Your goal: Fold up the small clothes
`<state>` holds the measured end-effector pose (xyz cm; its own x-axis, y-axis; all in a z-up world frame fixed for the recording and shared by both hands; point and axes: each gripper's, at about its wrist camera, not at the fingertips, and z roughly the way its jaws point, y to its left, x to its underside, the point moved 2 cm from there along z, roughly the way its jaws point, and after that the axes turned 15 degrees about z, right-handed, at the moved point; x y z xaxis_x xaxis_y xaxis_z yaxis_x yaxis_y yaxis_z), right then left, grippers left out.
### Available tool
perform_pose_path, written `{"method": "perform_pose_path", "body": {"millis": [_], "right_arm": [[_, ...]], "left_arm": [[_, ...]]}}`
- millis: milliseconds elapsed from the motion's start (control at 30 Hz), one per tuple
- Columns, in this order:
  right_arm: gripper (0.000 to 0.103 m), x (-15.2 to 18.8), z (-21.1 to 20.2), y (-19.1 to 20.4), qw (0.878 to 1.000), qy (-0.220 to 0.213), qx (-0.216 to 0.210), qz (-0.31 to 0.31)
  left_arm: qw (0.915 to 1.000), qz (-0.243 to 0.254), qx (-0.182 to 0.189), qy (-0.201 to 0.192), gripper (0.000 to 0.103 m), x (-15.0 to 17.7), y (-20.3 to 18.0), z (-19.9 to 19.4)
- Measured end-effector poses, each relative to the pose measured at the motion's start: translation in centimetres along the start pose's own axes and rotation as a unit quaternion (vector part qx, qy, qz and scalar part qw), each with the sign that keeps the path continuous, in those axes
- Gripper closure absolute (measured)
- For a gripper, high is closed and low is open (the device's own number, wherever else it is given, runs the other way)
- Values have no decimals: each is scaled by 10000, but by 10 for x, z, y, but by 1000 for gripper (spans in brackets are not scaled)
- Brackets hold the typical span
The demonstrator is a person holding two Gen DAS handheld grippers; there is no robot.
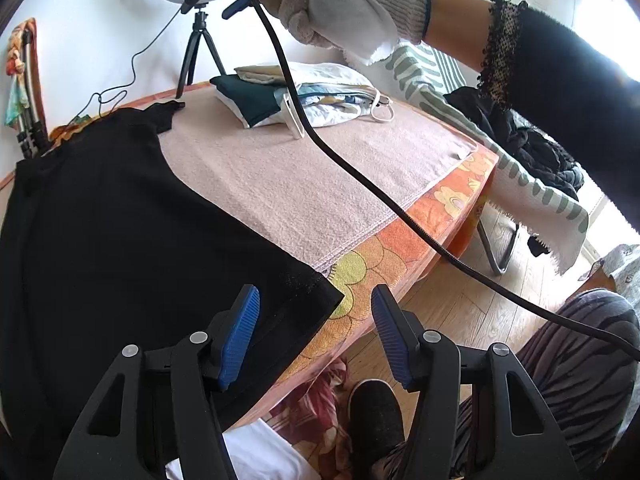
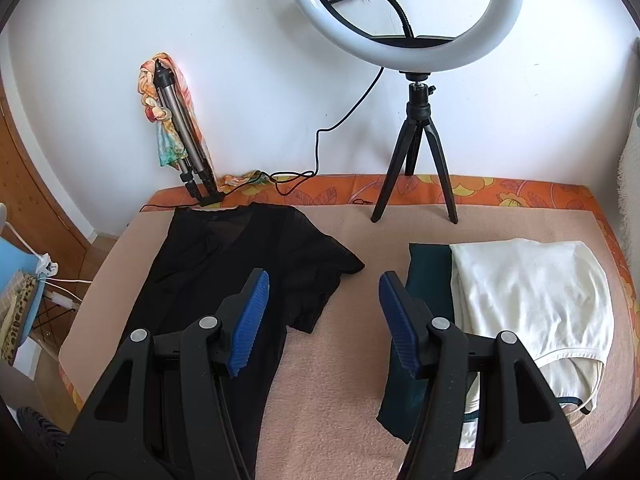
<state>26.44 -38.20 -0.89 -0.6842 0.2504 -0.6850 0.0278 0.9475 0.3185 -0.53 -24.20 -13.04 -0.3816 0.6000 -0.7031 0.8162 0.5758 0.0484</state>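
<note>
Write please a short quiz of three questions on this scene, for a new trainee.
1. True or false: the left gripper is shut on the black top.
2. Which stands behind the black top and the folded pile? A) a ring light B) a laundry basket C) a sewing machine
3. Fill in: the sleeve of the black top points toward the ____ pile.

Key
1. False: both the left and the right gripper are open and hold nothing.
2. A: the ring light stands on a tripod.
3. folded

Ring light on tripod; folded tripod against wall.
</note>
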Motion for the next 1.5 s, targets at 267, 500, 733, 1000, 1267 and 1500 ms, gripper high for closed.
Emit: {"method": "perform_pose_path", "body": {"millis": [267,500,733,1000,1267,1500], "right_arm": [[43,-3,52,-3,9993,311,-191,105],[43,-10,131,-9,9970,696,92,330],[43,-13,173,-23,9948,863,216,492],[34,-21,171,-33,9947,874,309,445],[31,-28,175,-35,9947,868,172,522],[31,-21,204,-34,9932,952,246,619]], "left_arm": [[9986,-350,-349,188,63,4,12,22],[9961,-858,-96,-179,98,10,32,14],[9915,-1235,52,-409,101,14,40,-1],[9958,-869,233,-148,58,4,17,14],[9996,-256,-122,25,81,-2,1,30],[9955,-904,246,-170,99,1,23,22]]}}
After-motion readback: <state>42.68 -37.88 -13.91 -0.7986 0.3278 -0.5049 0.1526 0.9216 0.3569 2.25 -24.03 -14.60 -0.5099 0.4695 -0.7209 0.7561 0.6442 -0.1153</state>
